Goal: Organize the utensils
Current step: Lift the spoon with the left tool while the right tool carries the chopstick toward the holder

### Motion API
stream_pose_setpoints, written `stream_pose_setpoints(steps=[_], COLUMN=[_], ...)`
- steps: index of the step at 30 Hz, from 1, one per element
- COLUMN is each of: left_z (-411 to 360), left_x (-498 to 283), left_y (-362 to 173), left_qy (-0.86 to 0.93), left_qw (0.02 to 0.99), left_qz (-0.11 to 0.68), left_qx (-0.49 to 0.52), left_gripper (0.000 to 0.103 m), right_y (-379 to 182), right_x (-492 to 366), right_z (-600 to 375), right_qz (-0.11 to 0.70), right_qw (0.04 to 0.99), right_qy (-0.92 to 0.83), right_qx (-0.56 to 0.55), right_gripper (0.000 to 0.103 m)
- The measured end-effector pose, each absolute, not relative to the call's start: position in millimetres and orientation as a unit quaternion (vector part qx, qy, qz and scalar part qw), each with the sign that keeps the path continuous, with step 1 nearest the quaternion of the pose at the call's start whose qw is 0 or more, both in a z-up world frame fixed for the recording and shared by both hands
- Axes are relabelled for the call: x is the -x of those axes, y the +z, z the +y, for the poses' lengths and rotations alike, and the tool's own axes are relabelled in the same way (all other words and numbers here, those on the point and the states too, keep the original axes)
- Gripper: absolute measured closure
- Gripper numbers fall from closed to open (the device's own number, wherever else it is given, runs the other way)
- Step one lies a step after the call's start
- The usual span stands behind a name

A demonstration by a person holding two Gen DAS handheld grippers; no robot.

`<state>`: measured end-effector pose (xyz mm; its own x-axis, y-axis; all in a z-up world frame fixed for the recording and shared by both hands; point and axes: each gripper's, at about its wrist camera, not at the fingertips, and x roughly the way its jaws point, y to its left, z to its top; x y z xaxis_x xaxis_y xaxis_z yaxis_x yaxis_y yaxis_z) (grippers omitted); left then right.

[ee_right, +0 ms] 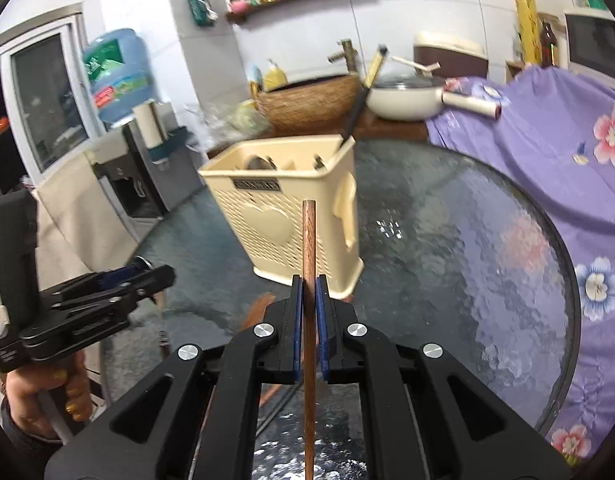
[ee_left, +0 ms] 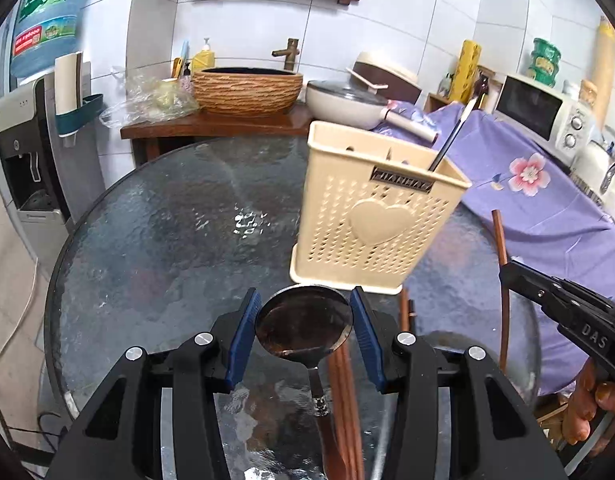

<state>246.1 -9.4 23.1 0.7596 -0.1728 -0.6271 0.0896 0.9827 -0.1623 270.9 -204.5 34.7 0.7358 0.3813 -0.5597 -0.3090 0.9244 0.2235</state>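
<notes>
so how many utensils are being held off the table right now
2: a spoon between the left gripper pads, and a wooden chopstick clamped in the right gripper. More lie beneath.

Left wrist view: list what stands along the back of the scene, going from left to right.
Water bottle → woven basin → lidded white pan → microwave.

A spoon (ee_left: 303,322) sat between the left gripper (ee_left: 303,332)'s jaws, chopsticks (ee_left: 345,400) below. A utensil holder (ee_left: 377,210) stood beyond on the table (ee_left: 155,232). A chopstick (ee_right: 309,248) stood between the right gripper (ee_right: 309,320)'s jaws.
</notes>
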Motion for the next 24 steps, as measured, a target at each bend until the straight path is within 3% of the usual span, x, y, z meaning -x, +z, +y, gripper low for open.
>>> stream_pose_setpoints(steps=[24], left_z=[-10.7], left_x=[-227.9], left_y=[71.2], left_qy=[-0.112], left_qw=[0.946], left_qz=[0.295], left_qx=[0.067], left_gripper=[0.058], right_y=[103.0], right_x=[-239.3], right_z=[-200.5], right_qz=[0.261], right_qw=[0.931], right_qy=[0.249], right_qx=[-0.059], right_gripper=[0.096])
